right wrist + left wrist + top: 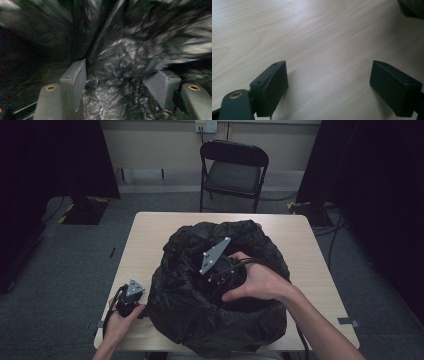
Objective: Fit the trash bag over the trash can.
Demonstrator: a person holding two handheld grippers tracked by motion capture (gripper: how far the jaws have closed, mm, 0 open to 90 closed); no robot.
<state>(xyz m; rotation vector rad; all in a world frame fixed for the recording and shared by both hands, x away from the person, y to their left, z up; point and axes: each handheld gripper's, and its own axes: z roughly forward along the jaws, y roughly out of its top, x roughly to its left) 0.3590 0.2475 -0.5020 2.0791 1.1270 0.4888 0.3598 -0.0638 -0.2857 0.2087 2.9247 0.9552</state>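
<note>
Black plastic bag (220, 295) sits crumpled on the near half of the worktop (150, 227), its mouth gaping upward and its near edge reaching the worktop's front rim. The right gripper (220, 270), held in the person's right hand (257, 282), is plunged into that mouth, pointing down and away into the bag. In the right gripper view its fingers (75, 75) stand moderately apart, with wrinkled, shiny bag film lying between and beyond them; the picture is blurred, so whether either finger presses the film is hard to say, though nothing looks pinched.

The left gripper (129, 299) rests at the near left corner of the worktop, just beside the bag's left flank, held by the left hand (117, 322). In the left gripper view its fingers (270, 85) are spread wide over bare pale wood with nothing between them, and a dark edge of the bag shows in the top right corner.
</note>
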